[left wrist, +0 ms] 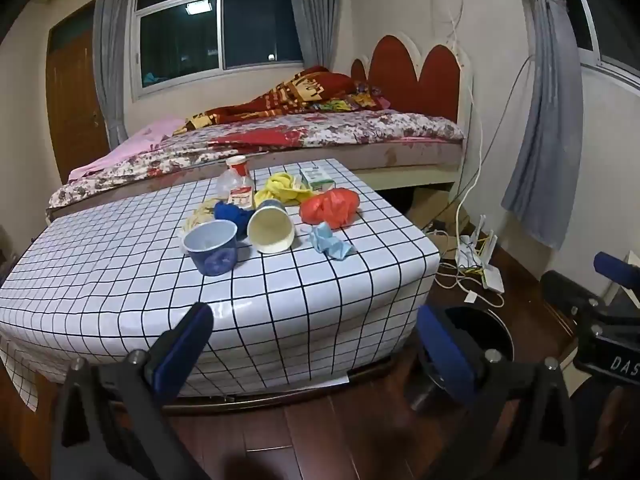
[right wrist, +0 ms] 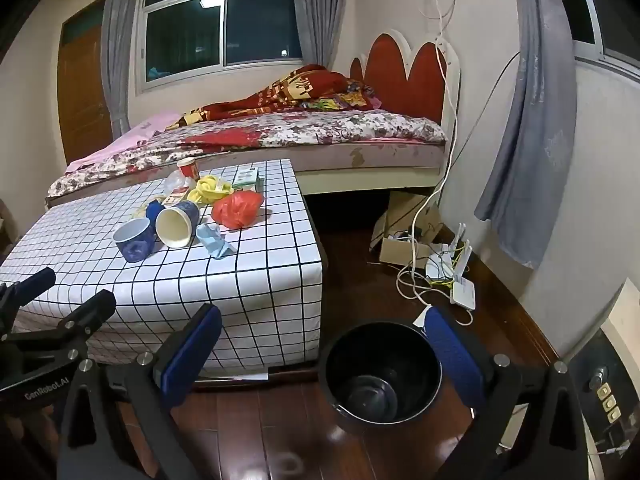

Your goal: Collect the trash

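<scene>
Trash lies heaped on a low table with a white checked cover (left wrist: 120, 272) (right wrist: 260, 280): a blue cup (left wrist: 212, 252) (right wrist: 134, 240), a tipped paper cup (left wrist: 272, 228) (right wrist: 176, 220), a red plastic bag (left wrist: 330, 206) (right wrist: 236, 208), crumpled light-blue paper (left wrist: 330, 242) (right wrist: 214, 240), yellow cloth (left wrist: 280, 188) (right wrist: 210, 190), a small carton (left wrist: 316, 180) (right wrist: 248, 178) and a red cup (left wrist: 238, 166) (right wrist: 188, 166). A black bin (right wrist: 382, 376) (left wrist: 488, 332) stands on the floor right of the table. My left gripper (left wrist: 316, 340) is open, short of the table's near edge. My right gripper (right wrist: 322, 344) is open above the bin.
A bed (left wrist: 320, 136) (right wrist: 300, 132) runs behind the table. White cables, a router (right wrist: 462, 292) (left wrist: 492, 276) and a cardboard box (right wrist: 404, 248) clutter the wooden floor at the right wall. Grey curtains (right wrist: 528, 140) hang at the right. The other gripper (left wrist: 608, 320) (right wrist: 52, 328) shows at each view's side.
</scene>
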`<state>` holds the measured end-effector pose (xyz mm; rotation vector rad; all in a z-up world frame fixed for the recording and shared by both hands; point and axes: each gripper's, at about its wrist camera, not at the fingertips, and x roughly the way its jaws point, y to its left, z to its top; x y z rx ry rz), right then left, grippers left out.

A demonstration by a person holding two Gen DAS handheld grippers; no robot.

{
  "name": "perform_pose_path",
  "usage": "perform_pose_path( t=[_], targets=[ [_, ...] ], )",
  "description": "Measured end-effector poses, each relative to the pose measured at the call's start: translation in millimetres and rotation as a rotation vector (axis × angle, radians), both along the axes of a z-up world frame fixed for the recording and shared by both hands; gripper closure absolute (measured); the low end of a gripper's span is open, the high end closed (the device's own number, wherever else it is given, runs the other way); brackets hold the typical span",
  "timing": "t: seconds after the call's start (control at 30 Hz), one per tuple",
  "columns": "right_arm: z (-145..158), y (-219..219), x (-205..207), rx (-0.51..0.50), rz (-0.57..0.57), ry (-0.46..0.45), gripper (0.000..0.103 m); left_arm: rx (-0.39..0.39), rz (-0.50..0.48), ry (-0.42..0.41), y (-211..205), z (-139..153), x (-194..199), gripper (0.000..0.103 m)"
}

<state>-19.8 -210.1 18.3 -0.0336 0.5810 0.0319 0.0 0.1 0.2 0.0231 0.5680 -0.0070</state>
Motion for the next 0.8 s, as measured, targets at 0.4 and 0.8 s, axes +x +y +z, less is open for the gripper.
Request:
perform_pose_path(
  t=[0.4, 0.8],
  targets=[
    [0.9, 4.3, -3.4, 0.004, 0.000, -0.005, 0.001, -0.021, 0.009, -0.001, 7.4, 0.9, -3.9, 0.001],
    [1.9, 6.2, -2.1, -0.001, 0.003, 0.001, 0.001, -0.023, 0.006, 0.002, 9.6, 2.1, -4.5, 0.001]
  ],
)
